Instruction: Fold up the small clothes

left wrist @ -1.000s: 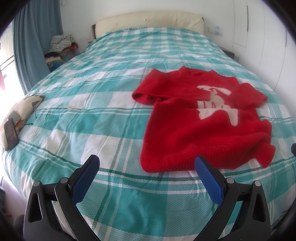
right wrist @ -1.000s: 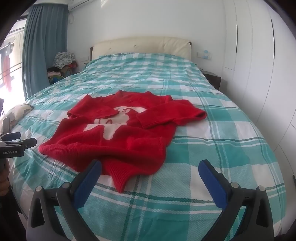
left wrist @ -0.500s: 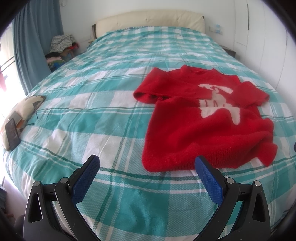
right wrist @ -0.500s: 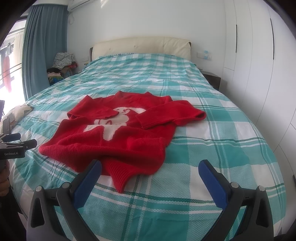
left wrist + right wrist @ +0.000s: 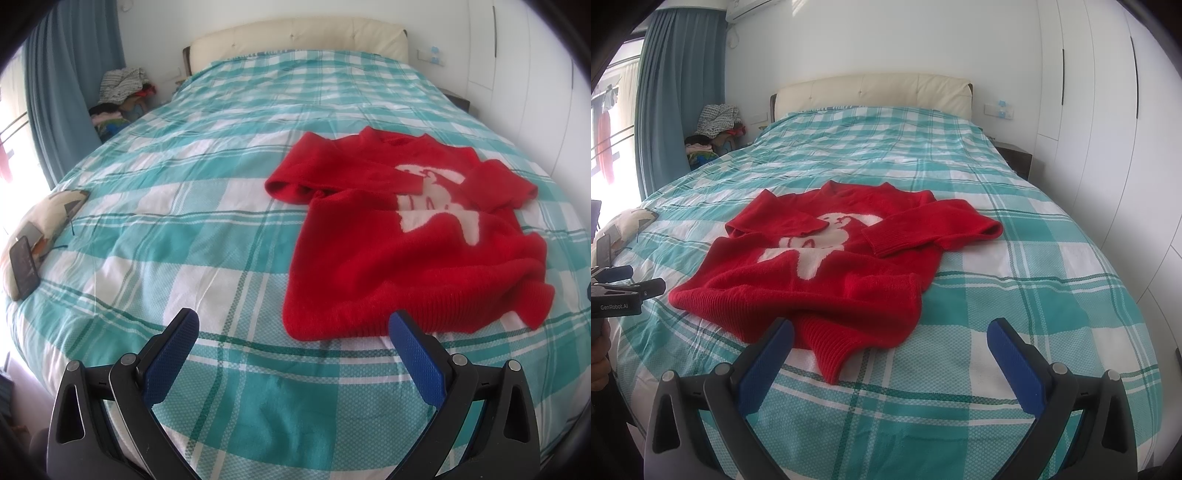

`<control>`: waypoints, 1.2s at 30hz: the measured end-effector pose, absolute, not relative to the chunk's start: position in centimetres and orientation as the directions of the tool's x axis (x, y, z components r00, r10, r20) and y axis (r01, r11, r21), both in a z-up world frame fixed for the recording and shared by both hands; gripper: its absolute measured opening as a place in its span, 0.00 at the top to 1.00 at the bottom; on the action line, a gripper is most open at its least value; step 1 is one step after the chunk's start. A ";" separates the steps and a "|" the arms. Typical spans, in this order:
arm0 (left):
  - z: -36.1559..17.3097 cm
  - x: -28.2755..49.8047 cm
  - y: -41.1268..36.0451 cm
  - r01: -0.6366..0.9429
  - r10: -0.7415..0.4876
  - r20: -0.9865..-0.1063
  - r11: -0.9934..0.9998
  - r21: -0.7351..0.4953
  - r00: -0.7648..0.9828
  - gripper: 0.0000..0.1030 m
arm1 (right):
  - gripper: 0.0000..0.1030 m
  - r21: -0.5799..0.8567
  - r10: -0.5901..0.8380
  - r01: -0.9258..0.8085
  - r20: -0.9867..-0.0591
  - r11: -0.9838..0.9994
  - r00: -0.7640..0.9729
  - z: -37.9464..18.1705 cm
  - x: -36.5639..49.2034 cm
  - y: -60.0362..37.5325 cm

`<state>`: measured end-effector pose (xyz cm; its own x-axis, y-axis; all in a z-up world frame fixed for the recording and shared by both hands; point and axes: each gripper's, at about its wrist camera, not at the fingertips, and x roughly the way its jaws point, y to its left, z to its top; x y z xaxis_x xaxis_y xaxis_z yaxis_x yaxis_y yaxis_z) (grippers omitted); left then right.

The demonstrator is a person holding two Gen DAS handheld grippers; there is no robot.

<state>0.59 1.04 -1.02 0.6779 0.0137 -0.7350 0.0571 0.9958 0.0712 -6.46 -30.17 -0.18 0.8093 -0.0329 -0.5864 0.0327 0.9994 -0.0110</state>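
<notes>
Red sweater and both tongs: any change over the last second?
Almost none. The left tongs drifted slightly, so the red sweater sits a touch lower in the left wrist view. Nothing was gripped or released. Both tongs stay open and empty, right tongs included, and the sweater lies unchanged on the checked bedspread, sleeves folded in.

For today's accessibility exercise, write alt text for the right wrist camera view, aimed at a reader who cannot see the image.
A red sweater with a white animal design lies rumpled on a bed covered in teal-and-white plaid, both sleeves folded in across its front. The right gripper hangs open in the foreground, its blue-padded fingers spread and empty, just short of the sweater's hem.
</notes>
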 end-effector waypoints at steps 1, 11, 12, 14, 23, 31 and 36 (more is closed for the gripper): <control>-1.2 0.6 1.1 0.058 0.013 -0.736 0.996 0.071 0.677 0.00 | 0.00 -0.011 -0.033 0.033 -0.586 0.999 0.810 -0.2 -6.5 -30.2; -1.5 0.7 0.9 0.061 0.015 -0.742 0.995 0.075 0.670 0.00 | 0.00 -0.011 -0.033 0.033 -0.586 0.999 0.810 -0.2 -6.5 -30.2; -1.6 0.7 1.0 0.061 0.015 -0.742 0.995 0.076 0.670 0.00 | 0.00 -0.010 -0.033 0.033 -0.586 0.999 0.809 -0.2 -6.4 -30.2; -1.6 0.7 1.0 0.062 0.017 -0.745 0.995 0.078 0.667 0.00 | 0.00 -0.009 -0.031 0.032 -0.585 0.999 0.810 -0.1 -6.5 -30.2; -4.3 0.5 0.1 0.140 -0.052 -0.843 0.990 0.027 0.535 0.00 | 0.00 -0.009 -0.036 0.039 -0.588 0.999 0.808 0.0 -6.4 -30.5; -7.5 -0.9 -2.0 0.182 -0.005 -0.905 0.980 0.081 0.425 0.00 | 0.00 -0.003 -0.029 0.034 -0.590 0.999 0.807 -0.1 -6.5 -30.5; -8.4 -0.7 -1.9 0.190 0.004 -0.917 0.978 0.086 0.399 0.00 | 0.00 -0.001 -0.031 0.038 -0.585 0.999 0.810 0.1 -6.7 -30.5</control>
